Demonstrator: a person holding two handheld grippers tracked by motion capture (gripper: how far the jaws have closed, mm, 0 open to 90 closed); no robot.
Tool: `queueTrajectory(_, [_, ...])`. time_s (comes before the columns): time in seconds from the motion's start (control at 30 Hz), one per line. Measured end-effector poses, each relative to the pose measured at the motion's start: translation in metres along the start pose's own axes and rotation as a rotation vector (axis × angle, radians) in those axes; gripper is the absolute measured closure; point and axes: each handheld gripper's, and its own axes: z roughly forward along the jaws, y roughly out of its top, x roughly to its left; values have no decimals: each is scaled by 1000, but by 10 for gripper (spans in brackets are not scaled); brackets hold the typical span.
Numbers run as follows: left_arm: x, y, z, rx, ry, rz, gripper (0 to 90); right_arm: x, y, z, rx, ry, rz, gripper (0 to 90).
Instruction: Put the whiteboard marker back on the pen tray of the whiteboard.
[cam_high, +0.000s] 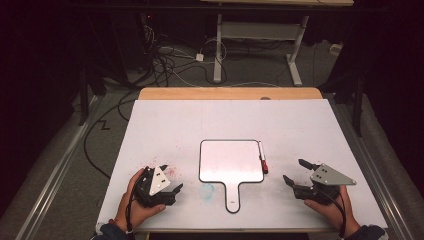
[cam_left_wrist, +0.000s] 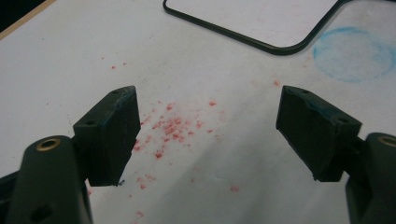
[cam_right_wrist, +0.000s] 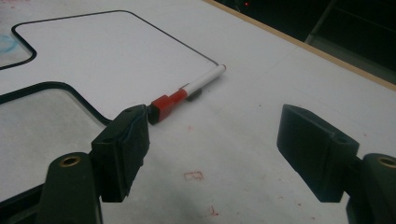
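2 hand-held grippers, left gripper and right gripper, are resting with jaws wide, empty, flanking a whiteboard and red-capped marker.

Right gripper jaws wide apart with nothing between them, low over white table; red-capped marker lies ahead-left, cap end just beyond left jaw tip, along the black-rimmed whiteboard edge further left.

In the left gripper view the whiteboard is running off the top edge. In the right gripper view the left jaw is covering the marker's red cap end, lower left of centre.
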Motion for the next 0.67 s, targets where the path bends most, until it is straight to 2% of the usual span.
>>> queueTrajectory(0.27, [0, -1, 0, 10, 0, -6, 200, 0, 1, 3, 10, -14, -17, 263])
queueTrajectory(0.47, [-1, 0, 2, 9, 3, -4, 197, -2, 2, 0, -1, -26, -10, 263])
queueTrajectory(0.67, [1, 2, 4, 5, 2, -7, 192, -1, 2, -1, 2, -32, -30, 261])
